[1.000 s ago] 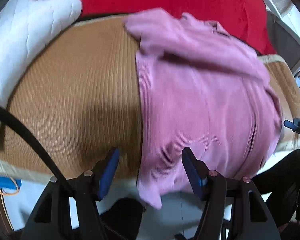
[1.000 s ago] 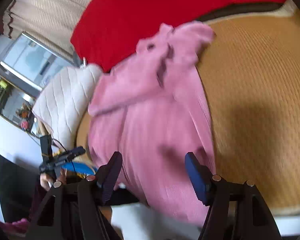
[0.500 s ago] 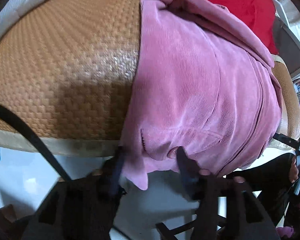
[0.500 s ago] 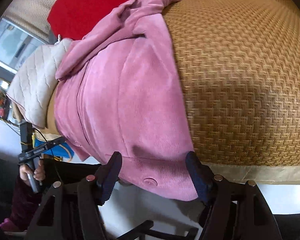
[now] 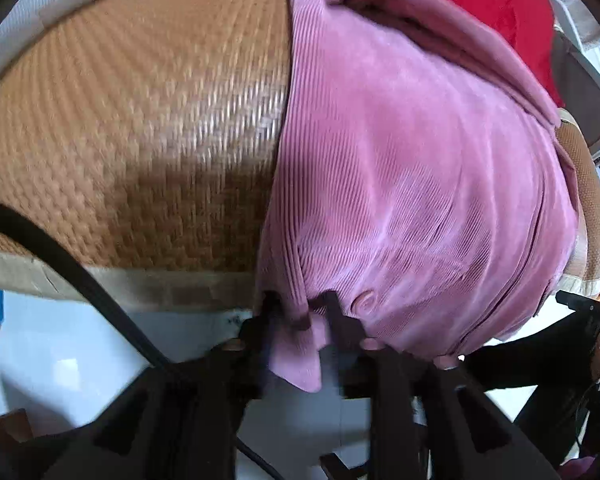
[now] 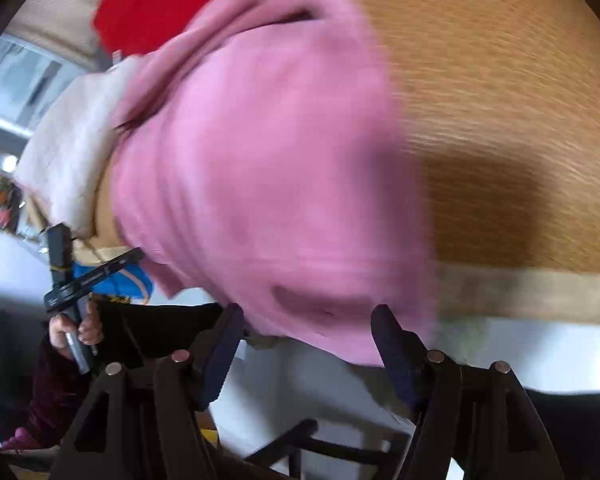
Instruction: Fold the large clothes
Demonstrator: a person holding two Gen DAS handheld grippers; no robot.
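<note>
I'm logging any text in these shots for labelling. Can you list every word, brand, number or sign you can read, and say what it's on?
None can be read in either view.
Pink corduroy garment: no tag or print visible, only a plain button.
Woven mat: pattern only, no lettering.
Red blanket: plain.
Blue item beside the bed edge: blurred, with nothing legible on it.

A woven tan mat (image 5: 148, 112) with a pale cloth border covers the bed, and the pink corduroy garment (image 5: 412, 184) lies spread on it, hem spilling over the near edge. Beyond sits a red blanket (image 5: 512, 12), and at the side what looks like a white quilted cushion (image 6: 72, 152).
</note>
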